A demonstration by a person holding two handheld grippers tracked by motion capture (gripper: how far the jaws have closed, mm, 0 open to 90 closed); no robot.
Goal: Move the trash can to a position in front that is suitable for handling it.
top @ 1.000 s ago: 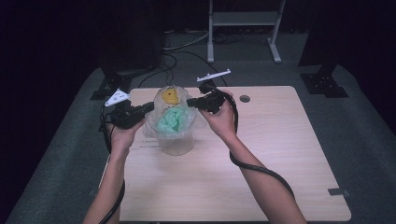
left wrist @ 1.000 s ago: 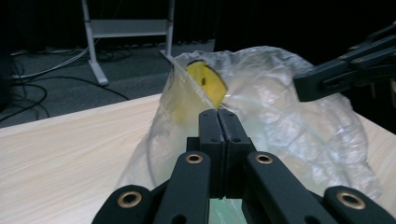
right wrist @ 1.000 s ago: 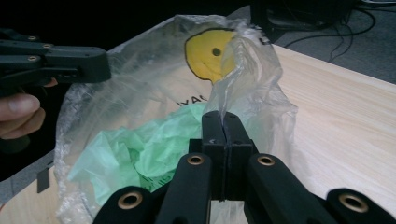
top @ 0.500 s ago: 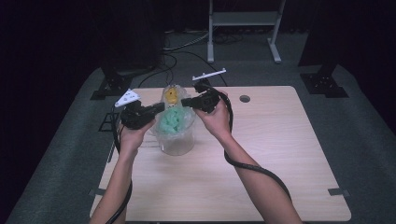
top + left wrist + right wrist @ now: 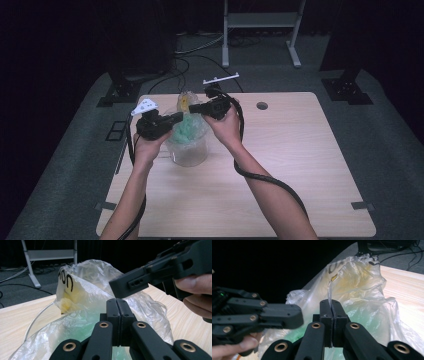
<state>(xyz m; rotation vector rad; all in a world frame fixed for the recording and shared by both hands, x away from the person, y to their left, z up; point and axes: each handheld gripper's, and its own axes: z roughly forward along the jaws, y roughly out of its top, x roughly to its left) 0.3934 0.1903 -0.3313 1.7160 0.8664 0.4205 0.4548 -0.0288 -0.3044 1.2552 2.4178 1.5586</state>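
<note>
Clear plastic bag (image 5: 187, 142) sits on the counter (image 5: 300, 165), toward the far left part, between the two hands. Green contents low in the bag, yellow item (image 5: 185, 102) at the far upper part.

Left tongs (image 5: 176, 118): jaws pressed flat together in the left gripper view (image 5: 116, 305), bag film bunched right at the tips. No film visible between the jaws there, so can't confirm a pinch, only that they are clenched. Held by the left hand (image 5: 147, 142) at the bag's left side.

Right tongs (image 5: 194, 107): jaws clamped on a thin strip of the bag film. The right gripper view (image 5: 332, 306) shows the film running up out of the seam between the jaws, pulled taut. Right hand (image 5: 225, 125) is on the bag's right side.

Both tong tips meet at the bag's top, close together, each visible in the other's view.

Writing: black marker strokes on the bag (image 5: 65, 280), look like "JO" or similar, partly crumpled. Not fully legible. Same marking shows reversed through the film in the right gripper view (image 5: 334, 268).

Other: grey round grommet (image 5: 262, 105) in the counter's far side, white rail piece (image 5: 220, 78) on the floor beyond the counter, metal stand (image 5: 260, 30) behind.
</note>
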